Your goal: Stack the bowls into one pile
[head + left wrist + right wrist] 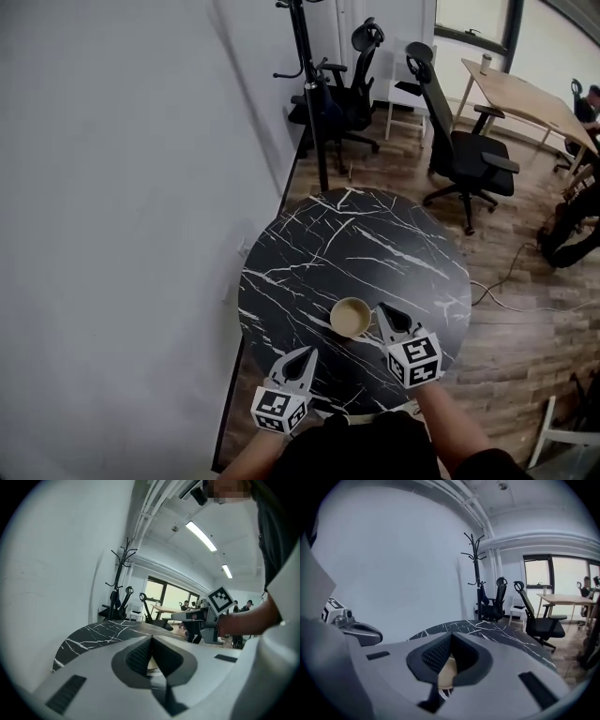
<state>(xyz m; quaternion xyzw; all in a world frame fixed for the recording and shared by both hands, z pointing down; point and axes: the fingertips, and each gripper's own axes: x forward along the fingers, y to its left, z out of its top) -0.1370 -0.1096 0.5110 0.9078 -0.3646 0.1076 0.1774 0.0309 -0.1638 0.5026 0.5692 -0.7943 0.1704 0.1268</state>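
Note:
A beige bowl (351,317), or a pile of bowls seen from above, sits on the round black marble table (356,244) near its front edge. My right gripper (383,308) hovers just right of the bowl with its jaws shut and nothing between them. In the right gripper view the bowl (447,673) shows below the closed jaws of that gripper (451,635). My left gripper (307,354) hangs over the table's front left, a hand's width from the bowl, shut and empty. The pads of the left gripper (151,640) meet in its own view.
A grey wall (122,187) runs close along the table's left side. Behind the table stand a black coat stand (309,94) and two office chairs (464,155), with a wooden desk (525,94) at the back right. A cable (511,281) lies on the wood floor.

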